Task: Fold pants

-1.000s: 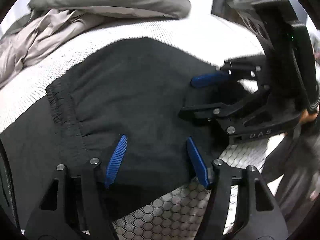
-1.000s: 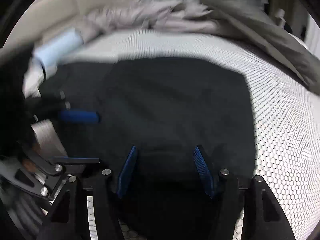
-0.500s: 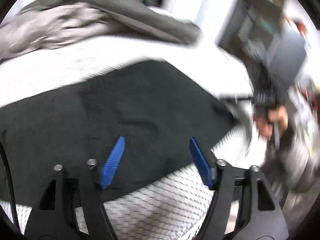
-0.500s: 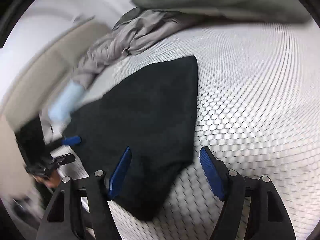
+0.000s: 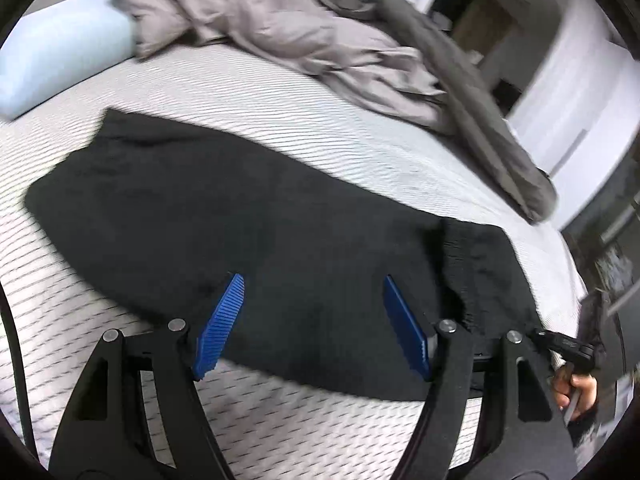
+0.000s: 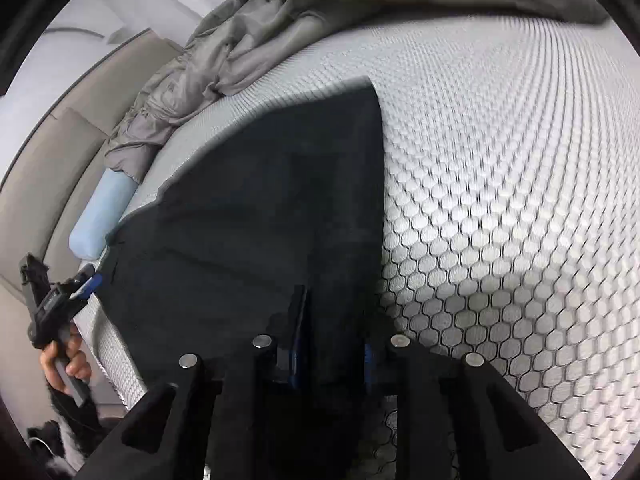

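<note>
Black pants (image 5: 260, 220) on bed (image 6: 500, 200): soft, limp; grasp corners. Right tool (image 6: 328, 344) closing onto hem; left tool (image 5: 316, 320) spread, empty.

Your right gripper (image 6: 330, 344) is closing and its pads are buried in the pants (image 6: 256, 216), whose near end runs behind your rig.

Our left gripper (image 5: 312, 324) hangs with jaws spread wide, pads off the cloth. Our right gripper (image 6: 328, 344) is closing, fabric between its pads. Our right hand (image 5: 574, 390) shows at four o'clock.
</note>
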